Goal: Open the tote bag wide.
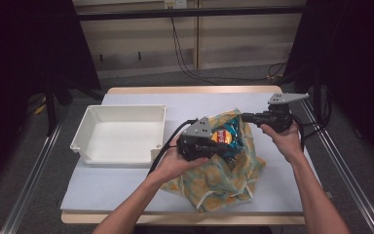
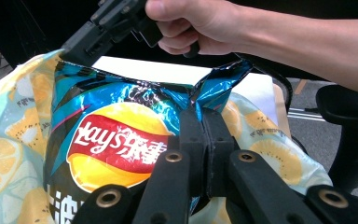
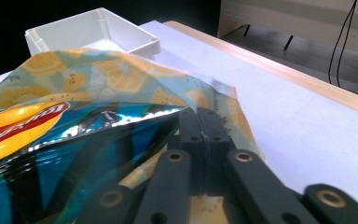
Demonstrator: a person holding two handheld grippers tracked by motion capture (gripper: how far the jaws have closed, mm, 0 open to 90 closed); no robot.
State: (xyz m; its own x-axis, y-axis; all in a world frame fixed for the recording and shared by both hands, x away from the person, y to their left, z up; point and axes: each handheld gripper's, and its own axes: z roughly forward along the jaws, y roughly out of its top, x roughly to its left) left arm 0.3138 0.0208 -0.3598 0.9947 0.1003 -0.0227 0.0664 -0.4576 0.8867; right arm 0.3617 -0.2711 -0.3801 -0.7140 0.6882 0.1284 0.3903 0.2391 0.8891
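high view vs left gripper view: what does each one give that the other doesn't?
High view: the white bin on the table left of the cloth bag, and the left gripper in the person's left hand.

Left gripper view: the red logo close up, and that gripper's jaws pressed shut on the top edge of the chip bag.

Both: the chip bag in the lemon-print cloth bag, and the right gripper at the bag's edge, jaws shut.

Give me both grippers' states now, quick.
Left gripper: shut on the top edge of the chip bag.
Right gripper: shut, pinching the rim of the fruit-print cloth bag, chip bag alongside.
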